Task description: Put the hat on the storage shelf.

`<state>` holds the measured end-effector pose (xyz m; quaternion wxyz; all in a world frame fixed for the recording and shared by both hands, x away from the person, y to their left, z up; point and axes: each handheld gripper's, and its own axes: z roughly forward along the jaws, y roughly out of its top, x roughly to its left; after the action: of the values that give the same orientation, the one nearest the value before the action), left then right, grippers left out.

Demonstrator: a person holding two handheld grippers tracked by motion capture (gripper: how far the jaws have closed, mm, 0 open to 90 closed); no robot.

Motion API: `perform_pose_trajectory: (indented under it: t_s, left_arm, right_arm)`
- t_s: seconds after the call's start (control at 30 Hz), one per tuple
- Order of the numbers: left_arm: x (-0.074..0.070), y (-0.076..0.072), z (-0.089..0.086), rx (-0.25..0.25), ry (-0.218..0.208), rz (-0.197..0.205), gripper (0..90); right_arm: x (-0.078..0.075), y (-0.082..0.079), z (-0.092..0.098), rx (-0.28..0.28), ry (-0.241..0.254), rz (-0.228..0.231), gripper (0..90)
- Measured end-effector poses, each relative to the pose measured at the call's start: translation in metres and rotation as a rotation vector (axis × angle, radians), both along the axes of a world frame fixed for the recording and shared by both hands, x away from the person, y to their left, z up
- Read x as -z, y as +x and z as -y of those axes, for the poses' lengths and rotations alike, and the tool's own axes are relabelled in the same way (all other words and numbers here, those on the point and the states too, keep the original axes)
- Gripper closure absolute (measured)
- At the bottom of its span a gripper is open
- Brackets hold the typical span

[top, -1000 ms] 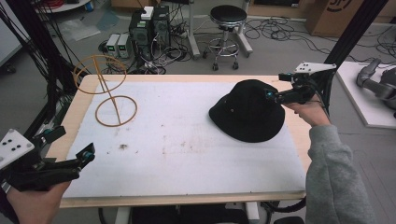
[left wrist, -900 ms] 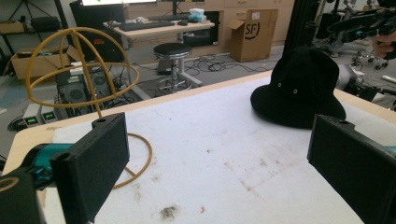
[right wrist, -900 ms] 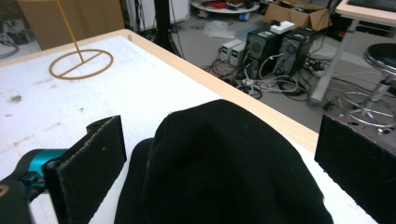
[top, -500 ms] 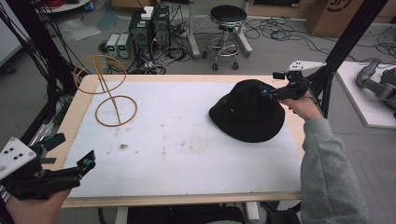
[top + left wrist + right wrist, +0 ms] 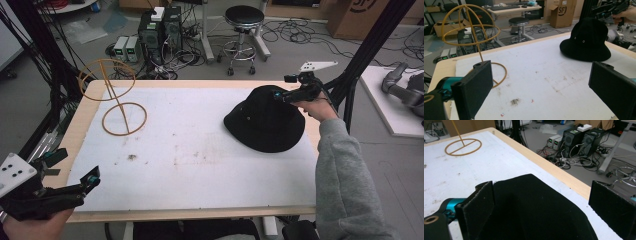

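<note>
A black bucket hat [image 5: 264, 120] sits crown-up on the right half of a white sheet covering a wooden table [image 5: 210, 214]. The right gripper [image 5: 278, 96] hovers at the hat's crown from the far right side; its jaws stand wide apart around the crown [image 5: 536, 207], having just begun to close, the pads not pressing the cloth. The left gripper [image 5: 92, 176] rests at the near left corner, jaws spread wide on nothing. A yellow wire hat stand [image 5: 116, 100] stands far left. A cardboard box [image 5: 560, 12] beyond reads "SF".
</note>
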<state>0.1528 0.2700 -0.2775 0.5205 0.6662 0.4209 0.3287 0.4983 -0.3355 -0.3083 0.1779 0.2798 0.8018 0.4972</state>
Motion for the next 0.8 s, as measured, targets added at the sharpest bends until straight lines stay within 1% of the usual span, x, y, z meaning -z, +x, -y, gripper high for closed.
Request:
perform_pose_trajectory:
  t_s: [0.03, 0.07, 0.1, 0.17, 0.2, 0.23, 0.27, 0.33, 0.4, 0.43, 0.5, 0.57, 0.6, 0.63, 0.67, 0.7, 0.73, 0.77, 0.8]
  left_arm:
    - [0.000, 0.000, 0.000, -0.003, -0.001, -0.001, 6.0]
    - [0.000, -0.001, 0.000, -0.002, 0.003, -0.004, 6.0]
    - [0.001, -0.002, -0.001, -0.008, 0.003, -0.006, 5.9]
    - [0.001, -0.002, -0.001, -0.011, 0.001, -0.004, 6.0]
    - [0.001, -0.002, -0.001, -0.013, 0.001, -0.003, 6.0]
    - [0.001, -0.003, -0.001, -0.014, 0.000, -0.004, 6.0]
    - [0.001, -0.003, -0.001, -0.015, 0.002, -0.005, 6.0]
    - [0.002, -0.003, -0.001, -0.014, 0.001, -0.006, 6.0]
    - [0.002, -0.003, -0.001, -0.015, 0.000, -0.007, 6.0]
    - [0.002, -0.003, -0.001, -0.014, 0.000, -0.009, 6.0]
    - [0.002, -0.003, -0.002, -0.015, 0.002, -0.009, 6.0]
    - [0.002, -0.003, -0.002, -0.015, 0.003, -0.009, 6.0]
    - [0.002, -0.003, -0.002, -0.014, 0.005, -0.011, 6.0]
    - [0.002, -0.003, -0.002, -0.014, 0.004, -0.011, 6.0]
    - [0.002, -0.003, -0.002, -0.015, 0.003, -0.011, 6.0]
    - [0.002, -0.002, -0.001, -0.013, 0.005, -0.012, 6.0]
    - [0.003, -0.002, -0.001, -0.014, 0.002, -0.012, 6.0]
    - [0.003, -0.002, 0.000, -0.010, 0.004, -0.012, 6.0]
    - [0.003, -0.002, 0.000, -0.010, 0.004, -0.012, 6.0]
  right_arm:
    - [0.001, 0.000, -0.001, 0.000, 0.000, -0.008, 7.9]
    - [0.002, 0.001, -0.001, -0.010, -0.006, -0.010, 11.7]
    - [0.002, 0.001, -0.001, -0.017, 0.001, -0.011, 14.5]
    - [0.002, 0.002, -0.002, -0.027, 0.005, -0.012, 14.6]
    - [0.003, 0.003, -0.004, -0.025, -0.008, 0.006, 14.8]
    - [0.004, 0.003, -0.005, -0.026, -0.012, -0.003, 15.6]
    - [0.004, 0.003, -0.005, -0.026, -0.012, -0.003, 15.6]
    - [0.007, 0.005, -0.007, -0.029, -0.034, 0.001, 16.6]
    - [0.009, 0.006, -0.008, -0.027, -0.058, -0.004, 20.6]
    - [0.009, 0.007, -0.008, -0.027, -0.061, -0.003, 22.0]
    - [0.009, 0.007, -0.009, -0.012, -0.082, -0.001, 29.7]
    - [0.009, 0.006, -0.010, -0.007, -0.095, -0.002, 34.9]
    - [0.009, 0.006, -0.010, 0.000, -0.116, -0.005, 45.0]
    - [0.010, 0.006, -0.011, 0.003, -0.118, -0.005, 47.1]
    - [0.010, 0.006, -0.011, 0.003, -0.118, -0.005, 47.1]
    - [0.011, 0.006, -0.010, 0.010, -0.129, -0.030, 58.3]
    - [0.011, 0.006, -0.010, 0.010, -0.129, -0.030, 58.3]
    - [0.012, 0.006, -0.009, 0.012, -0.133, -0.038, 66.1]
    - [0.012, 0.006, -0.009, 0.012, -0.133, -0.038, 66.1]
